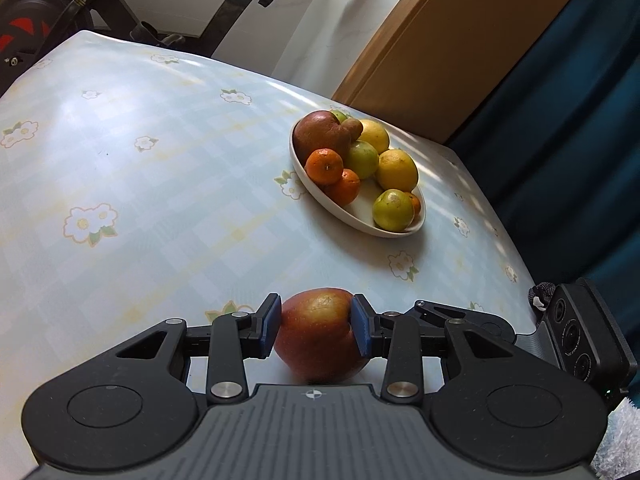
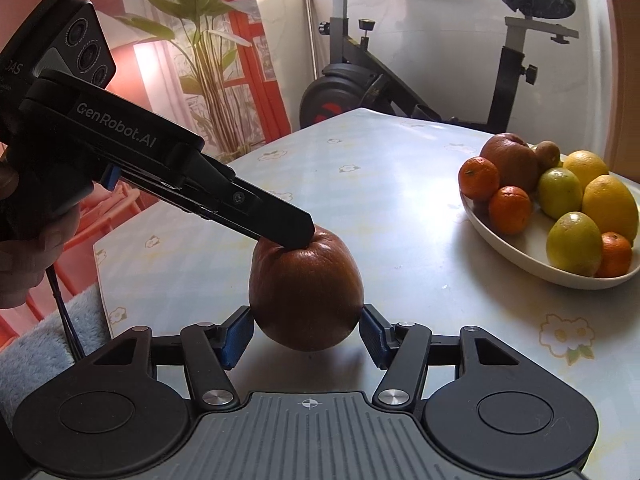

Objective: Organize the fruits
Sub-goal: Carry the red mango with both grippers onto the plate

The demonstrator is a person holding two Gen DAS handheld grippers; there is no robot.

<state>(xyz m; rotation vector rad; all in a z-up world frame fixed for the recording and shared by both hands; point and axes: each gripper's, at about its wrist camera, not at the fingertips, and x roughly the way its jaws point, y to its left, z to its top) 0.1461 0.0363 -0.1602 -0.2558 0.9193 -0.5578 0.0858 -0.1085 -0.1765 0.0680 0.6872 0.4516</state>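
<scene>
The left gripper (image 1: 316,330) sits closest, its blue pads pressed against both sides of a reddish apple (image 1: 318,336) that rests on the table (image 1: 140,200) near the front edge. In the right wrist view the same apple (image 2: 306,292) stands between the right gripper's (image 2: 306,330) pads, which flank it with a sliver of gap on each side, so those jaws are open. The left gripper's black body reaches in from the left over the apple, blocking its top, with a hand (image 2: 24,248) holding it; "GenRobot.AI" is printed on its side. Further right stands a white oval bowl (image 2: 516,256) holding tangerines (image 2: 478,178), a large brownish fruit, a kiwi, green limes and yellow lemons (image 2: 610,200). An exercise bike (image 2: 400,76) stands behind the table.
</scene>
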